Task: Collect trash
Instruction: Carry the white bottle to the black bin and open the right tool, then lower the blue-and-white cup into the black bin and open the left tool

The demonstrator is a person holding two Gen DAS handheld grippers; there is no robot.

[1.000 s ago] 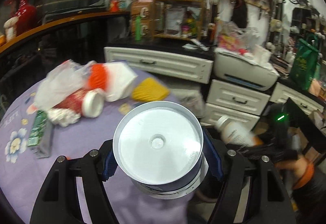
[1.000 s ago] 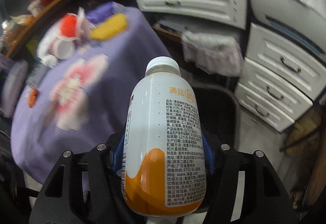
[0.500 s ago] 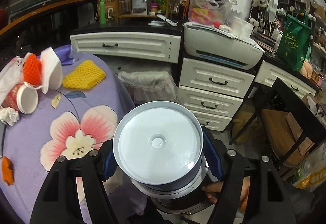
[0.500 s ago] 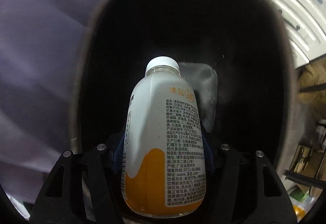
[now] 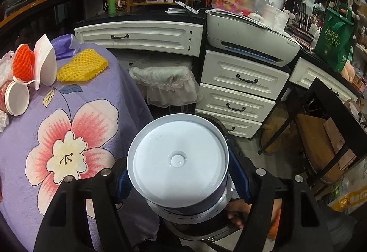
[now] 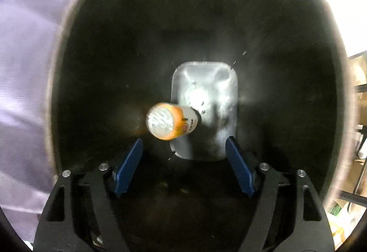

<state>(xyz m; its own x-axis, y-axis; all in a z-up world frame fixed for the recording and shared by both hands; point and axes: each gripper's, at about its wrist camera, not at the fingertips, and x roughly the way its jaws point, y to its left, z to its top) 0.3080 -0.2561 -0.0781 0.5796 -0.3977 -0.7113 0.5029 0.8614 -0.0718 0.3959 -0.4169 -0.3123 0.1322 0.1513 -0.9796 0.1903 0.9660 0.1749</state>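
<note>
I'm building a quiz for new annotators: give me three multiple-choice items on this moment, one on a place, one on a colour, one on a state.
1. Where is the bottle?
A. inside the dark bin
B. on the purple tablecloth
C. between the right tongs' pads

2. What colour is the foam net lying nearest the white drawers?
A. green
B. yellow
C. black

3. How are the left tongs?
A. wide open and empty
B. closed on a round tin
C. closed on a paper cup

Answers
1. A: the right wrist view shows the bottle loose inside the bin, ahead of the right tongs, whose jaws are opening with nothing between them.
2. B: the foam net on the tablecloth is yellow.
3. B: both blue pads press the sides of the round tin.
</note>
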